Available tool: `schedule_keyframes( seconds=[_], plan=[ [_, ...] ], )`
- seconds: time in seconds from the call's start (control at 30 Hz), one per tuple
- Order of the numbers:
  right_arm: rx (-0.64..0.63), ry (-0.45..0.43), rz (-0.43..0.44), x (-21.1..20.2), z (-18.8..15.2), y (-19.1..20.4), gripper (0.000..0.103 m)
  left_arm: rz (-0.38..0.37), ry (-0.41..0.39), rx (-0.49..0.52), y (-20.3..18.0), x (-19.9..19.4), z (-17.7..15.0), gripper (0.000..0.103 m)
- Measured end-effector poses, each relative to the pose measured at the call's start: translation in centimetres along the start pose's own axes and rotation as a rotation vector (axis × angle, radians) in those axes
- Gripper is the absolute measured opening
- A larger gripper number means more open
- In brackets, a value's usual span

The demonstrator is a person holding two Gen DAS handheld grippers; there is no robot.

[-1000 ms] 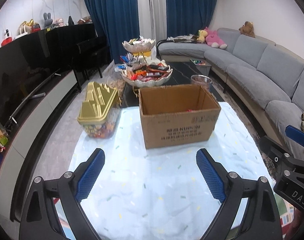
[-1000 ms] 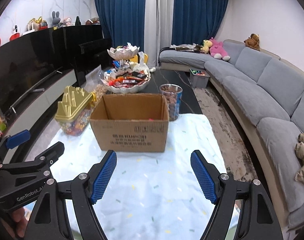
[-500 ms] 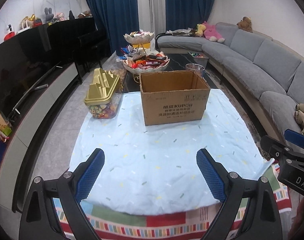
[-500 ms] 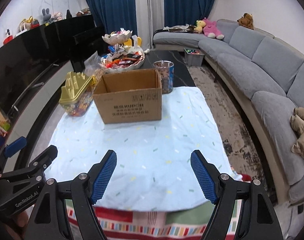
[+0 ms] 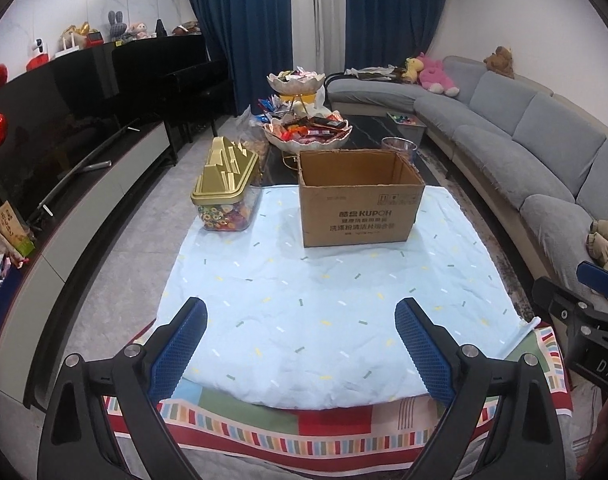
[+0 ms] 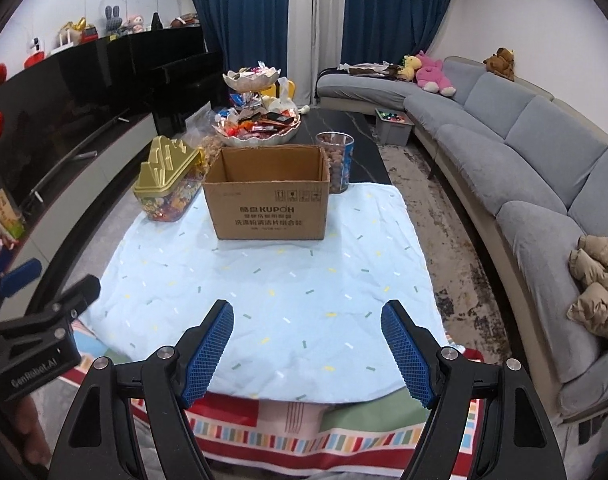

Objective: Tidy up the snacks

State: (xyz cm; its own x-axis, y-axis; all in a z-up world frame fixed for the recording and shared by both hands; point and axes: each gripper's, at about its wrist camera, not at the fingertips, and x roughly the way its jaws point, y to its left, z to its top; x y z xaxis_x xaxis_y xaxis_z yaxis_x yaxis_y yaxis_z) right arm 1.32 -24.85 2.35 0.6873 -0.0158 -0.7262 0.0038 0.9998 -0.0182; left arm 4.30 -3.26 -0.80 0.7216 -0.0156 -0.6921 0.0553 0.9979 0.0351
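Observation:
An open brown cardboard box (image 5: 359, 196) (image 6: 268, 194) stands at the far side of a light blue cloth (image 5: 331, 304) (image 6: 272, 292). To its left sits a clear candy jar with a gold lid (image 5: 226, 192) (image 6: 168, 184). Behind the box rises a tiered white bowl stand heaped with wrapped snacks (image 5: 307, 132) (image 6: 258, 124), and a clear tub of nuts (image 6: 335, 160) stands at the box's right rear. My left gripper (image 5: 300, 336) hangs open over the cloth's near edge, with nothing between its fingers. My right gripper (image 6: 307, 340) is likewise open and holds nothing.
A striped mat (image 5: 323, 428) shows under the cloth's near edge. A grey sofa (image 6: 543, 184) curves along the right, with a beige garment (image 6: 599, 288) on it. A black TV cabinet (image 5: 64, 152) runs along the left. Blue curtains hang at the back.
Both grippers have drawn back from the box and risen a little. The box and jar look smaller, and the cloth's near edge and the striped mat have come into view.

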Motion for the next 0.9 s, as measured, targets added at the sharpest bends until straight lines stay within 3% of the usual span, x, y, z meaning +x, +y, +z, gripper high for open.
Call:
schedule_keyframes(
  seconds=[0.9],
  plan=[
    [0.012, -0.021, -0.017, -0.82, -0.3, -0.03, 0.077, -0.019, 0.0, -0.011, 0.09, -0.19, -0.45, 0.096]
  ],
)
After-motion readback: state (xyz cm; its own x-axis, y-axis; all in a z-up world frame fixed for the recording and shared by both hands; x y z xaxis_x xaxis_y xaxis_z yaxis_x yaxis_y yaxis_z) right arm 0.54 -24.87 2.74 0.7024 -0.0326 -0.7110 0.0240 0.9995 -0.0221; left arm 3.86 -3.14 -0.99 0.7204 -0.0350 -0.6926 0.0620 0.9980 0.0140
